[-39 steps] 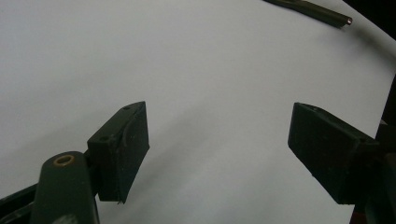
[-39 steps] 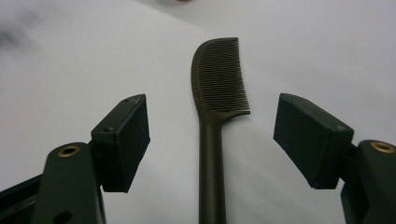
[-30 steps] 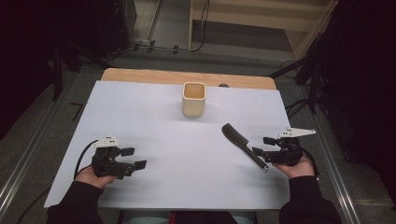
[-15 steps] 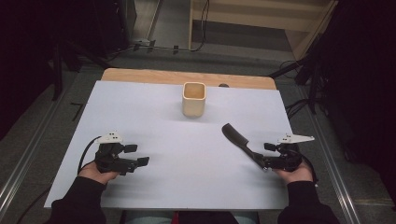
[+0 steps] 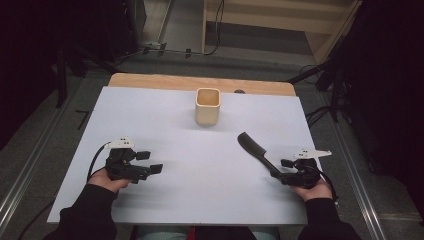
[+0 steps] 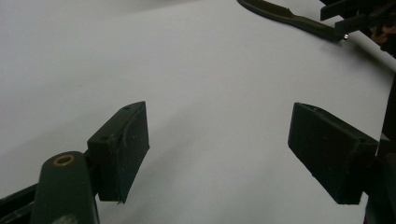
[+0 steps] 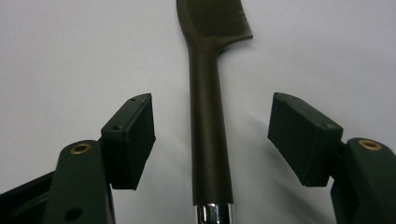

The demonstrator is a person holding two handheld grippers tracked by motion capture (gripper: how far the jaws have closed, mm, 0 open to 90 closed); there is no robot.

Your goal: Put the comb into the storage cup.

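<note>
right hand pose: right hand (image 5: 311, 187) low at the near right of the white table sheet (image 5: 200, 150), palm wrapped on the gripper body, dark sleeve coming in from the bottom edge; gripper points up-left along the sheet.
left hand pose: left hand (image 5: 111, 177) at the near left, resting on the sheet, its gripper aimed right across the table.
comb: long dark brown plastic comb (image 5: 256, 150) lying flat on the sheet, right of centre, toothed head toward the cup, slim handle toward the right hand. Right gripper view: fine ribbed teeth at the top, smooth matte rounded handle (image 7: 208, 135), shiny chrome cap at the near end.
cup: beige square-mouthed cup (image 5: 207, 106), smooth, upright, at the far middle of the sheet, well apart from the comb.
table: matte white sheet over a light wood board (image 5: 150, 80).
right gripper jaws: right gripper (image 7: 212, 135) straddles the comb handle; jaws have just been closing, gap on both sides, black blocky pads (image 7: 130, 140) not touching it. Released, nothing gripped.
left gripper jaws: left gripper (image 6: 217, 149) spread wide over bare sheet, flat black pads (image 6: 121, 149), holding nothing; far off in its view, the comb and the other gripper.
</note>
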